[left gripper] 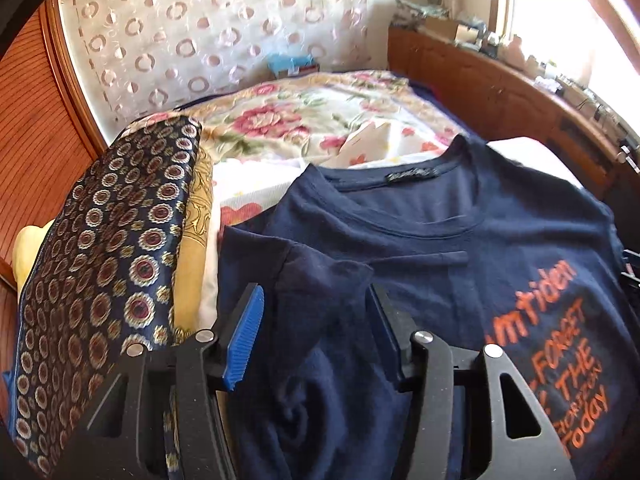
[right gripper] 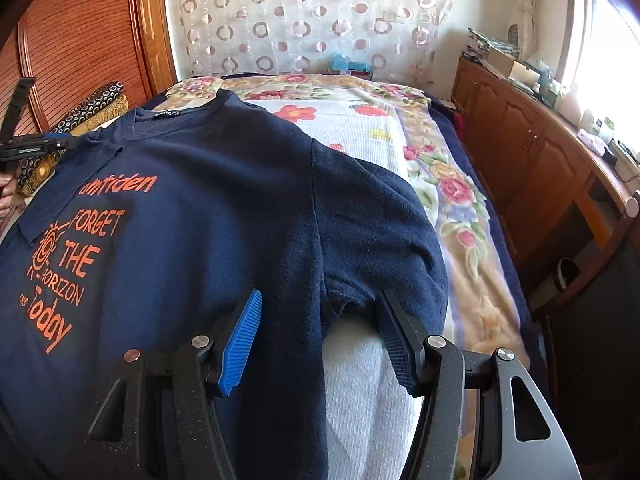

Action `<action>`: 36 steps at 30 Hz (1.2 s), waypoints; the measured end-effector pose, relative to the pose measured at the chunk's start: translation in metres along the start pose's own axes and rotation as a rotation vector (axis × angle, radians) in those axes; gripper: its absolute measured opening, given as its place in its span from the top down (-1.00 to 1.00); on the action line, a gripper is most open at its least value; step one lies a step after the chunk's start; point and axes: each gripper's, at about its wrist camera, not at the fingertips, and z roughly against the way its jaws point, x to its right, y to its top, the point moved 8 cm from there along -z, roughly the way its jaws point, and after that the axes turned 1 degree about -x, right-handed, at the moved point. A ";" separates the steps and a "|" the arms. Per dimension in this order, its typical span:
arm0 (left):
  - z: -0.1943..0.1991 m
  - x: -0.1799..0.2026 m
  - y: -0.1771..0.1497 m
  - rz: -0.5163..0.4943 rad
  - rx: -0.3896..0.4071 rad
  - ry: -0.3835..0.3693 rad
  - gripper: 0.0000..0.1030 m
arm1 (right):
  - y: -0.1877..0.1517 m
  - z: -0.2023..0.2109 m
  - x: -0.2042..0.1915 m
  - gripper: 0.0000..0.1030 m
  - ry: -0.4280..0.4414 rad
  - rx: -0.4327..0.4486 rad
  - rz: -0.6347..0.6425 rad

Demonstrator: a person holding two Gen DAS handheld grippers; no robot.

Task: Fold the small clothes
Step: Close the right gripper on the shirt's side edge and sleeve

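Navy t-shirt [right gripper: 200,184] flat on the bed [right gripper: 452,200], both grippers over it.
Left gripper [left gripper: 316,320] open, folded sleeve [left gripper: 304,272] between its blue pads, pads not pressing. Right gripper [right gripper: 320,332] open at the opposite sleeve's underarm, cloth at 12 o'clock. Patterned pillow [left gripper: 100,260] at the shirt's 9 o'clock.

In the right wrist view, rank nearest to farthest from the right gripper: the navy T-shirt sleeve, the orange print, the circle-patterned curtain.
1. Navy T-shirt sleeve: between the jaws of the right gripper.
2. Orange print: on the chest, off to the left.
3. Circle-patterned curtain: beyond the bed's far end.
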 end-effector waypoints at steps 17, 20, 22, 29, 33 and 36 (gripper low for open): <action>0.025 -0.071 0.019 0.067 0.042 0.132 0.92 | 0.003 -0.003 -0.005 -0.19 -0.002 -0.002 0.003; 0.033 -0.068 0.017 0.068 0.060 0.112 0.92 | 0.003 -0.003 -0.005 -0.19 -0.002 -0.002 0.002; 0.042 -0.064 0.014 0.068 0.075 0.105 0.75 | 0.003 -0.003 -0.005 -0.19 -0.003 -0.002 0.003; 0.083 -0.033 0.004 0.023 0.182 0.021 0.25 | 0.002 -0.003 -0.005 -0.19 -0.003 -0.002 0.003; 0.096 -0.011 -0.009 0.000 0.199 -0.036 -0.03 | 0.002 -0.003 -0.005 -0.19 -0.003 -0.002 0.003; 0.101 0.006 -0.025 -0.016 0.207 -0.067 -0.49 | 0.002 -0.003 -0.005 -0.19 -0.003 -0.002 0.003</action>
